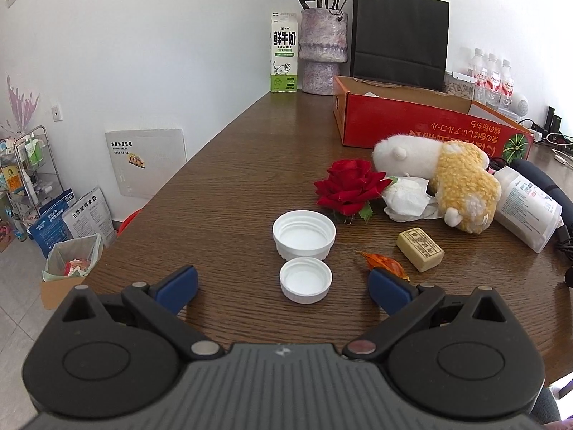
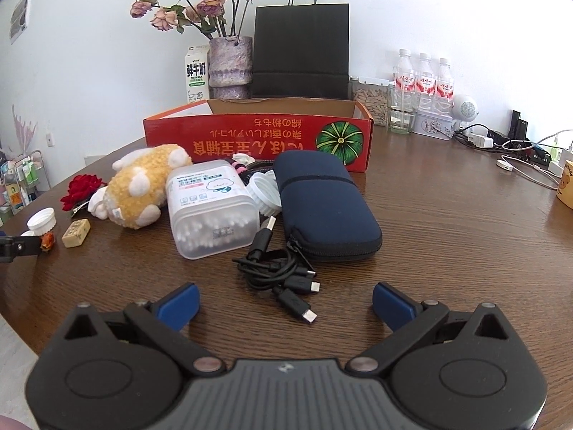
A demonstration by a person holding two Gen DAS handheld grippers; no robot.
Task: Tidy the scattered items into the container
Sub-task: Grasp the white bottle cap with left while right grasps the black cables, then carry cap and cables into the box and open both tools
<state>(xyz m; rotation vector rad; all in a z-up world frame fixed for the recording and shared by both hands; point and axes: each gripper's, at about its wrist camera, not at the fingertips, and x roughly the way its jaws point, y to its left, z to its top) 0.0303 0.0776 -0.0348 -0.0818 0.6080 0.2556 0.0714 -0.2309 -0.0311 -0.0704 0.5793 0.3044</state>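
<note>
Our left gripper (image 1: 283, 285) is spread wide and empty around the small white cap (image 1: 305, 284); the larger cap (image 1: 304, 234) touches it just ahead, so closing may nudge both. Our right gripper (image 2: 285, 302), also wide apart, faces the black cable bundle (image 2: 283, 272), whose loose plugs could snag. Beyond, the red cardboard box (image 2: 258, 143) looks mostly empty.

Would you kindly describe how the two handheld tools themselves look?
Both match: the left tool and right tool each have a ribbed grey body, two round black housings, black linkage arms with silver pivot pins, and blue finger pads. No cables or sleeves show.
</note>
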